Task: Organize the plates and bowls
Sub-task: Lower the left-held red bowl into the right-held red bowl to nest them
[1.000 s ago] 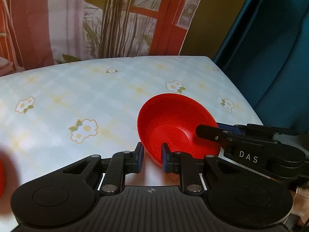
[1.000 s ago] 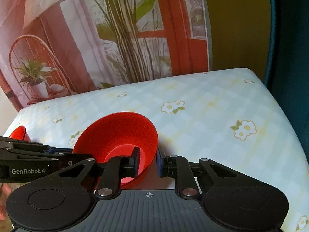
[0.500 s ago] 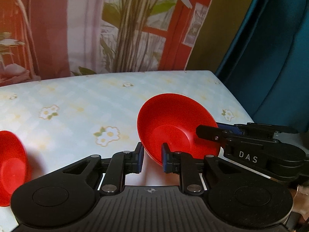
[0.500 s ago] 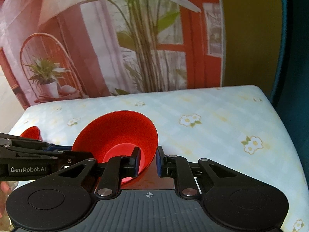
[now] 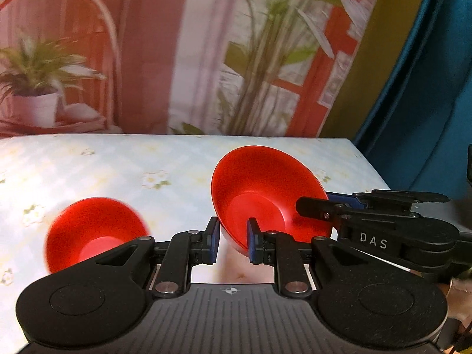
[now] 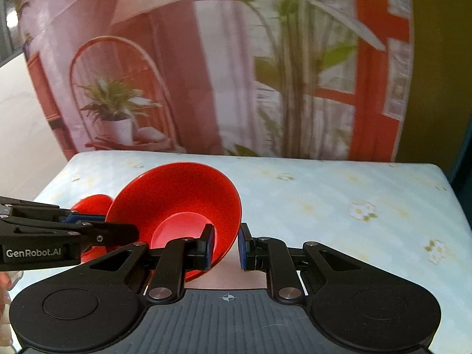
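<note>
Gripping one red bowl (image 5: 265, 194) with both grippers, left gripper (image 5: 233, 243) and right gripper (image 6: 224, 246), we read "DAS" and "GenRobot.AI"; second bowl (image 5: 91, 230) sat left.

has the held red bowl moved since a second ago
Yes. The held red bowl, gripped by both tools, has been carried left, toward the second red bowl on the floral tablecloth.
</note>
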A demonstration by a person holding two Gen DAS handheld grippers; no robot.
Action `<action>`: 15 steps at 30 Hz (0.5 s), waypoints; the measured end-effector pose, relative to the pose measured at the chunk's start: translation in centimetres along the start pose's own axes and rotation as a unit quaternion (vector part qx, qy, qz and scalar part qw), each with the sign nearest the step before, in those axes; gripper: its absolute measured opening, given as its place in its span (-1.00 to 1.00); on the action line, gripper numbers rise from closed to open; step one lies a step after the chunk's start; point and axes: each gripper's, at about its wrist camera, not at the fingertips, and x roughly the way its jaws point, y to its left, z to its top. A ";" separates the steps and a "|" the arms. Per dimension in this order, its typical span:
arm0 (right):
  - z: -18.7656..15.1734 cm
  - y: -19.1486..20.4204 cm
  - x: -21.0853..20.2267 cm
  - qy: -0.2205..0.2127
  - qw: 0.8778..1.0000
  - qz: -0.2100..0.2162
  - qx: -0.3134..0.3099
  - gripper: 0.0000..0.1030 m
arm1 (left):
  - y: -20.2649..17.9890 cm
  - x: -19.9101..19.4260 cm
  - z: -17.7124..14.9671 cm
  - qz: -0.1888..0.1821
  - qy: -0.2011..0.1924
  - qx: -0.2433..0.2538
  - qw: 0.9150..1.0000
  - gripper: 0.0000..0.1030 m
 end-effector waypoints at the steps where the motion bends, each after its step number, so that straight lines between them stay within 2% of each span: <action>1: 0.2 0.8 0.2 0.000 1.000 0.005 -0.006 -0.70 | 0.8 -0.3 0.0 -0.001 -0.002 -0.008 1.000 -0.60; 15: 0.6 9.7 3.7 0.024 0.997 0.039 -0.059 -0.69 | 8.4 -3.6 -1.2 0.024 -0.028 -0.042 0.998 -0.61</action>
